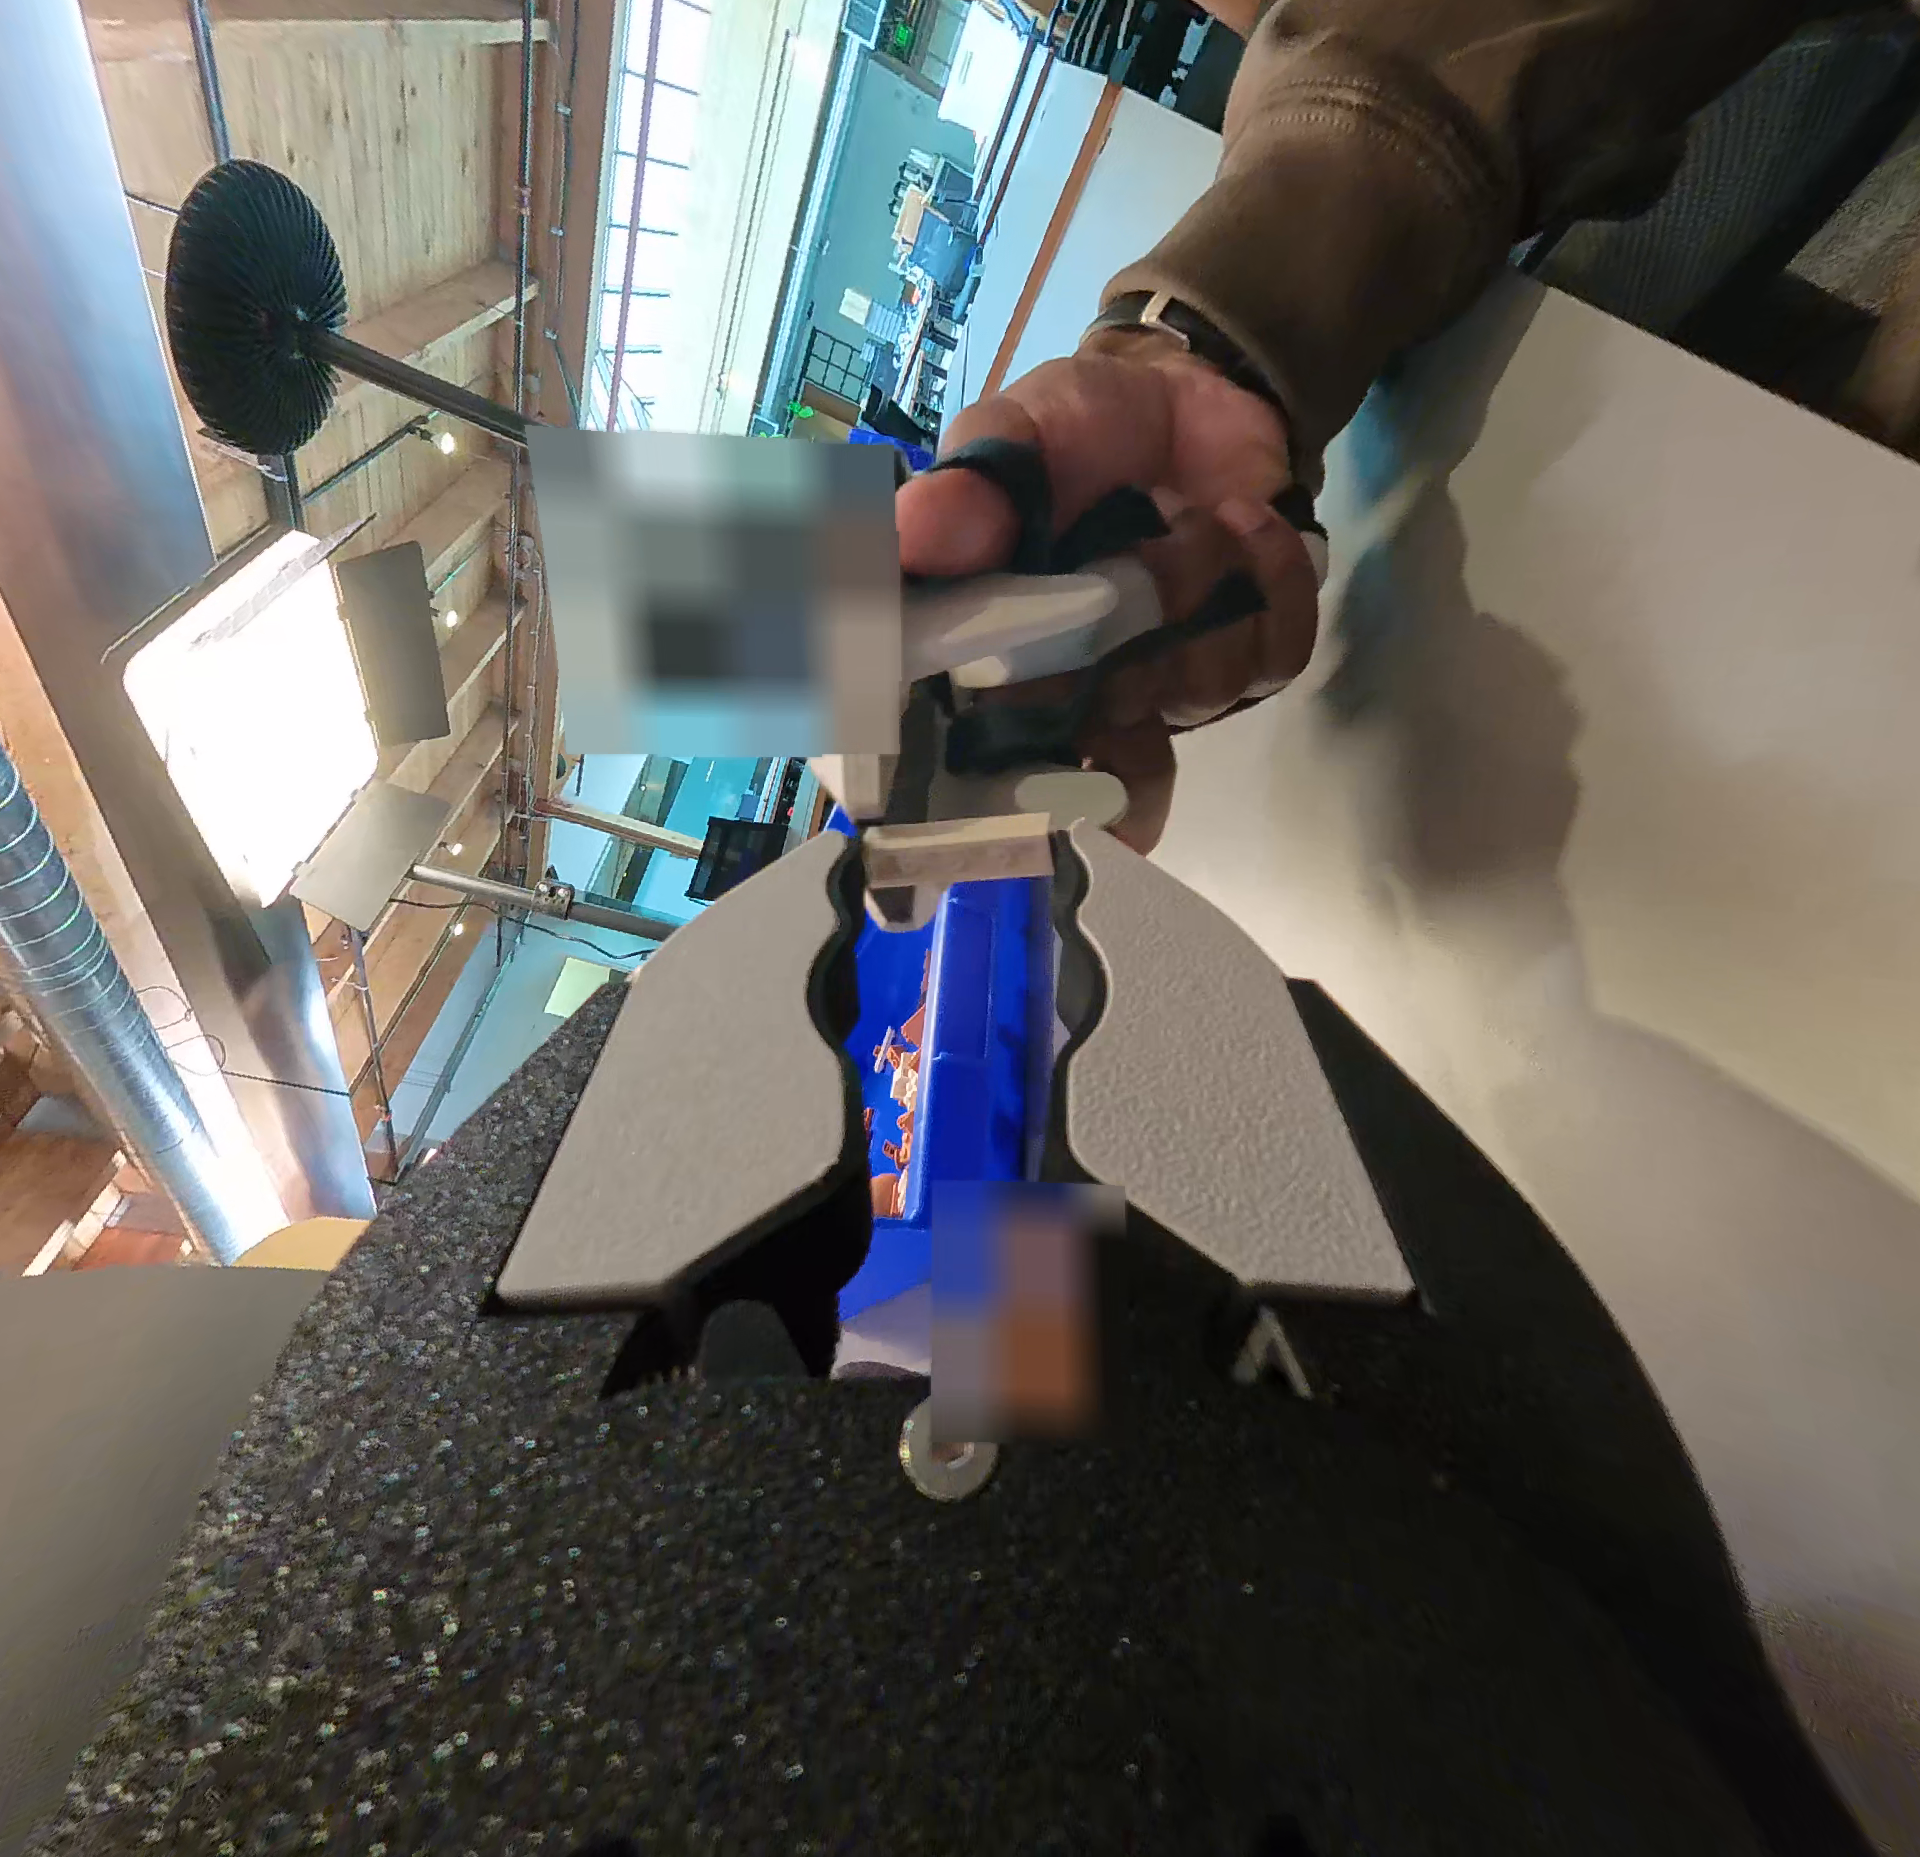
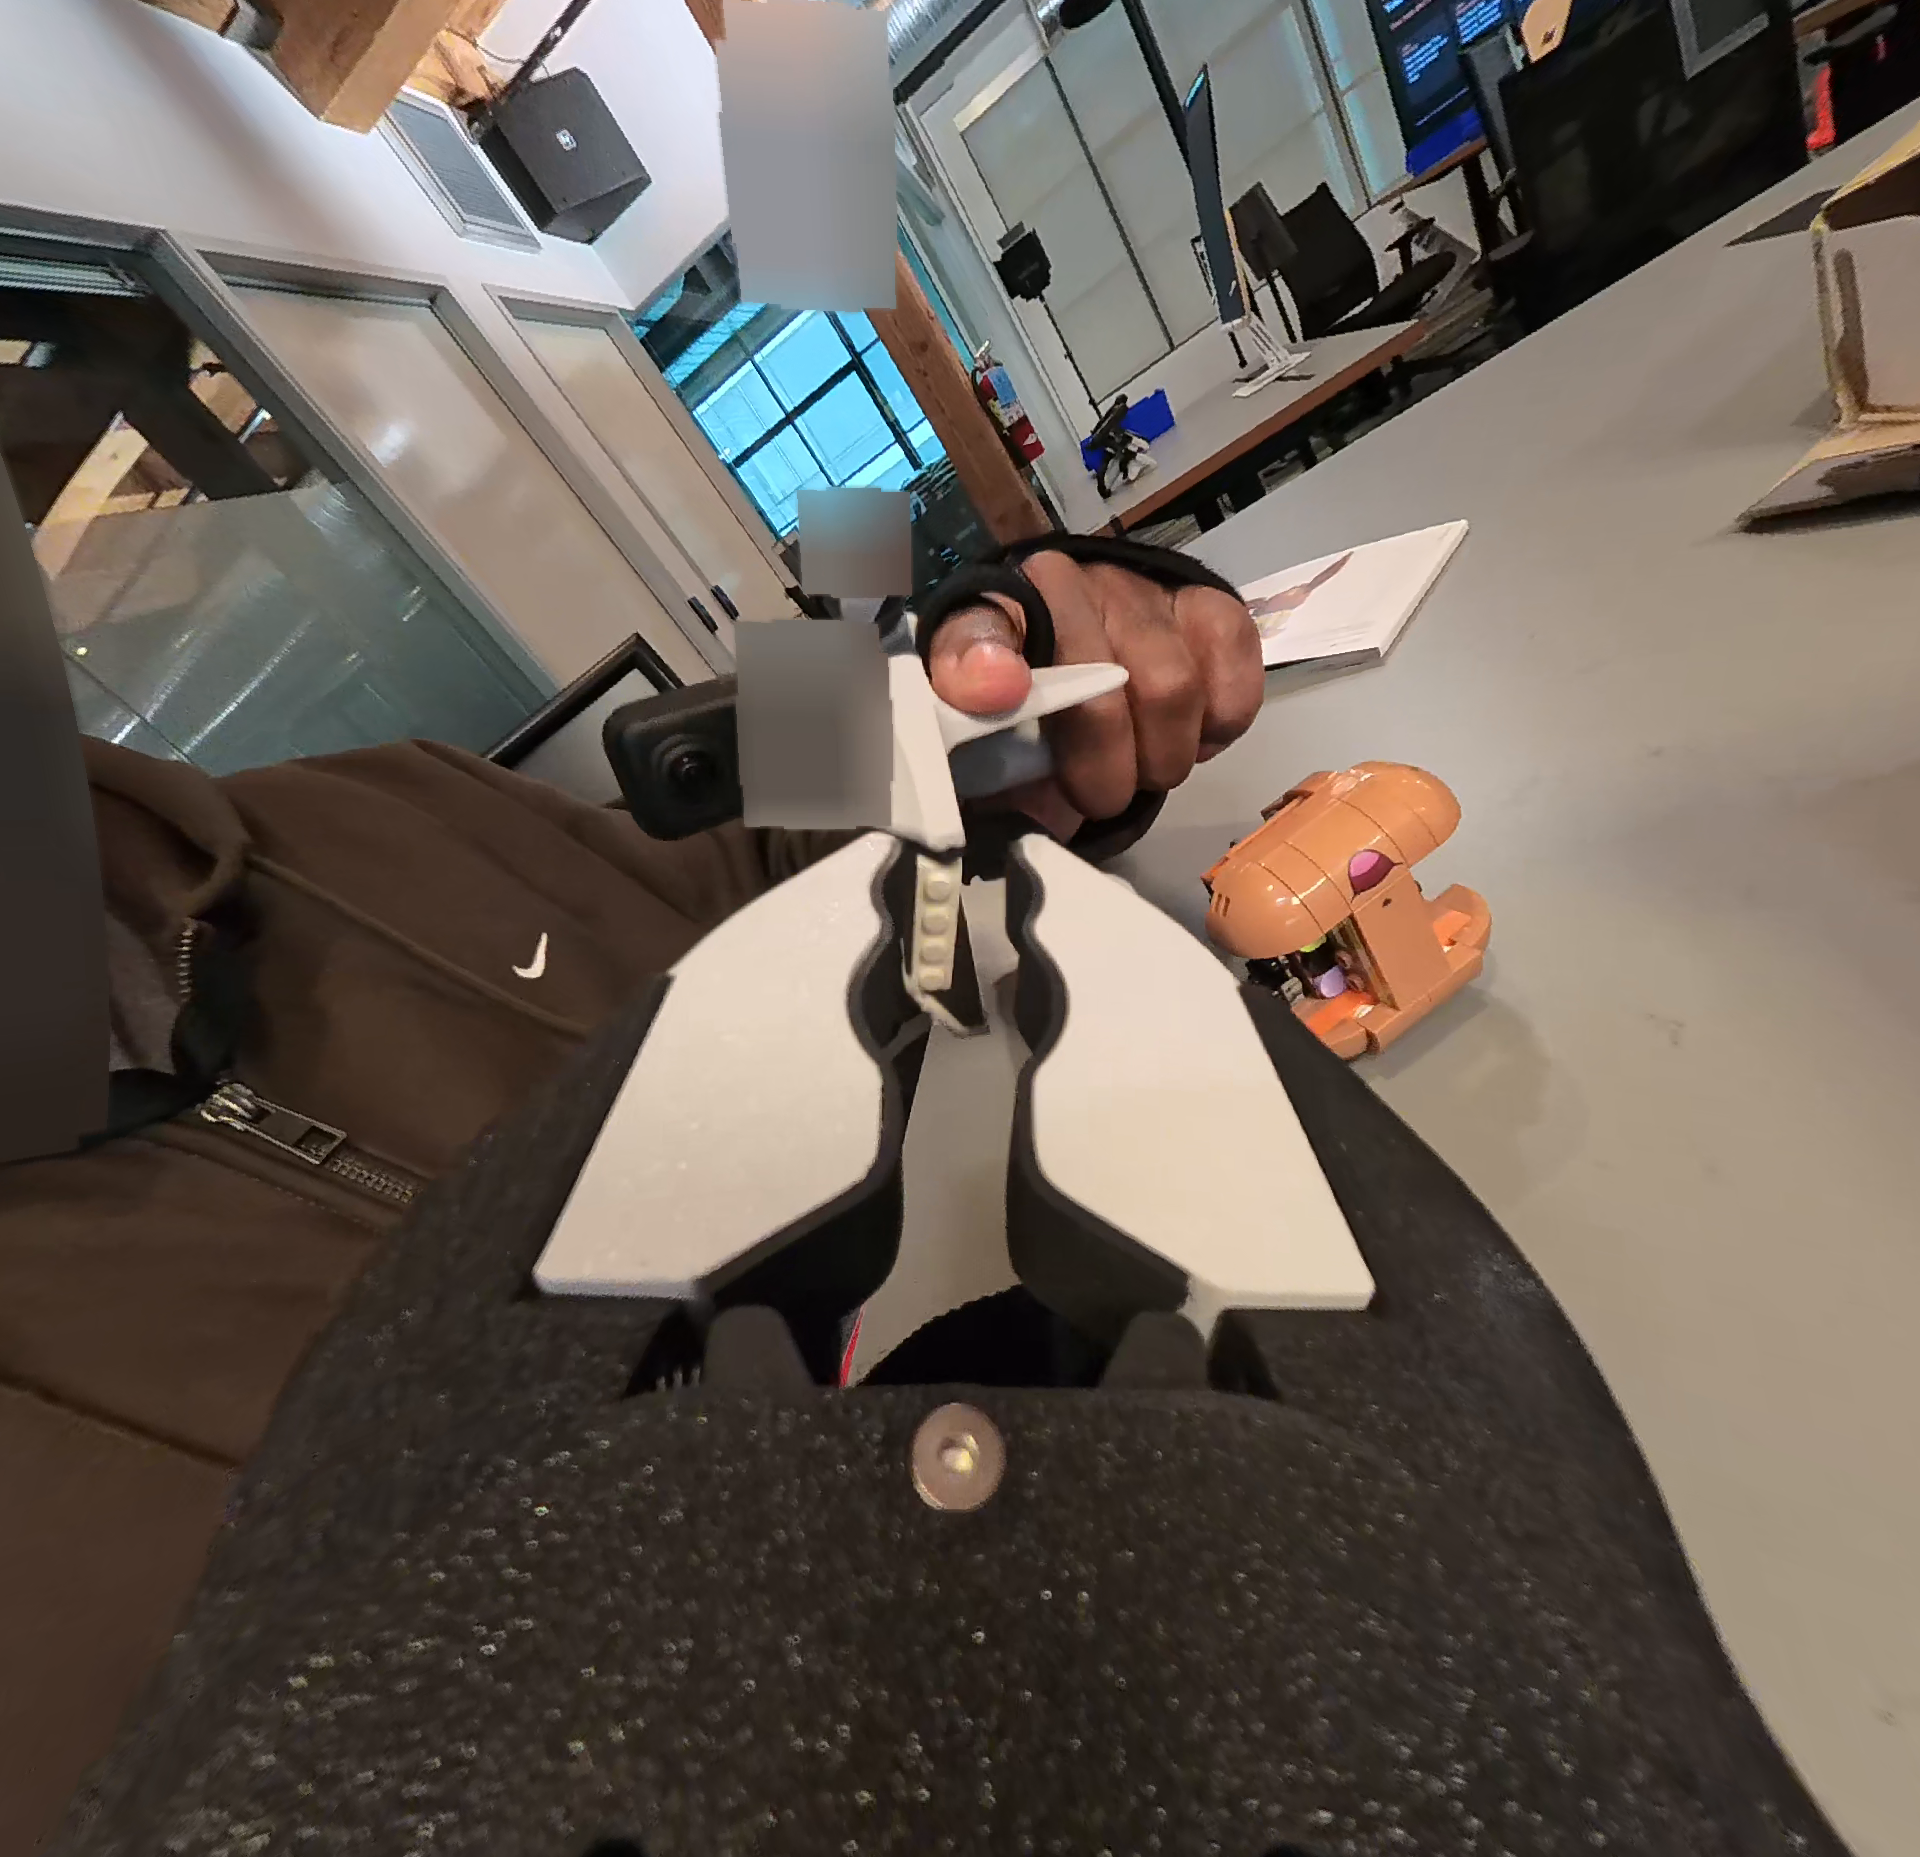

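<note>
White studded plate (image 2: 938, 924), a small brick piece, sat between the tips of both my tongs, low in the middle of each view. In the left wrist view it lay crosswise (image 1: 956, 857), and my left tongs (image 1: 958, 877) were clenched on it, one end against each grey finger. Above it in that frame my right hand (image 1: 1143, 519), in a black strap and brown sleeve, gripped the other tool's handle.

In the right wrist view the plate stood on end, its studs turned toward the finger on the left of the frame and pressed against it. My right tongs (image 2: 948, 872) were nearly closed round it, but a dark sliver showed beside the other finger, so I could not tell whether they truly gripped it. My left hand (image 2: 1143, 664) held its tool just above, centre frame.

Behind the left fingers a blue bin (image 1: 987, 976) held small orange and tan pieces, with the white table (image 1: 1610, 924) filling the right of that frame. On the right of the other frame an orange brick model (image 2: 1351, 903) stood on the grey table (image 2: 1662, 1184); a booklet (image 2: 1351, 592) lay beyond it and a cardboard box (image 2: 1860, 301) at the upper right edge.
</note>
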Motion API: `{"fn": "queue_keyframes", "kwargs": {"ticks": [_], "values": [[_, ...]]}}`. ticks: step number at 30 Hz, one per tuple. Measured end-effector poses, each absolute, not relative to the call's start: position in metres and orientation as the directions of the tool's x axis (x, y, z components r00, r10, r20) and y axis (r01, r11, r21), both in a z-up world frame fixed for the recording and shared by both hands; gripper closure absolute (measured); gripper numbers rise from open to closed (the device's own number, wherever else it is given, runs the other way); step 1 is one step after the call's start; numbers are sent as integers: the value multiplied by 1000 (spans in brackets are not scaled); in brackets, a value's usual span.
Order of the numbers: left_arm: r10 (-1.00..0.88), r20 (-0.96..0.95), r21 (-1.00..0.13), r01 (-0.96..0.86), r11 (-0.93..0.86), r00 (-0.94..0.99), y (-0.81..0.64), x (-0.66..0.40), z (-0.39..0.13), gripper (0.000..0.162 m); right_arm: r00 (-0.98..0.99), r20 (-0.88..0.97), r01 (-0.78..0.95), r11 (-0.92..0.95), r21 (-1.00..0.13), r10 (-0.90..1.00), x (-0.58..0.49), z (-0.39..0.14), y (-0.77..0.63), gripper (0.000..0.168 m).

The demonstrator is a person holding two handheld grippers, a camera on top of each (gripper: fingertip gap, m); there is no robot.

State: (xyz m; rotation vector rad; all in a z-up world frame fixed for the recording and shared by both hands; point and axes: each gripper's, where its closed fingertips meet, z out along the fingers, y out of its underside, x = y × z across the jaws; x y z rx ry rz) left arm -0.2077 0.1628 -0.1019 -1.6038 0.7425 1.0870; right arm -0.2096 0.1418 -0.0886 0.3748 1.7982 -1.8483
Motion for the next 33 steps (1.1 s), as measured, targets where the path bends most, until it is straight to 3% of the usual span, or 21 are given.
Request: {"fn": "queue_keyframes", "kwargs": {"ticks": [5, 17, 18, 19, 21, 24, 29, 33], "values": [[49, -916, -394, -870, -297, 399, 164, -208, -103, 128, -815, -546, 550, 35, -834, -196, -205, -89, 140, 161], [59, -916, -392, -855, -340, 396, 160, -215, -103, 131, -857, -500, 505, -6, -863, -125, -213, -88, 145, 161], [61, -913, -398, -850, -345, 404, 156, -216, -103, 153, -854, -504, 512, -34, -858, -133, -216, -84, 150, 162], [141, -902, -431, -834, -345, 407, 151, -222, -92, 157, -853, -504, 511, -25, -859, -136, -216, -85, 152, 161], [115, -894, -445, -835, -322, 433, 149, -220, -91, 157, -846, -511, 520, -30, -854, -151, -214, -83, 150, 161], [103, -888, -458, -834, -307, 449, 150, -217, -94, 155, -845, -512, 521, -17, -854, -153, -213, -84, 150, 162], [-8, -873, -466, -837, -286, 488, 152, -206, -108, 125, -834, -531, 533, 26, -846, -149, -214, -91, 151, 161], [-43, -852, -495, -830, -256, 522, 149, -201, -105, 120, -823, -535, 522, 117, -845, -190, -204, -97, 150, 162]]}}
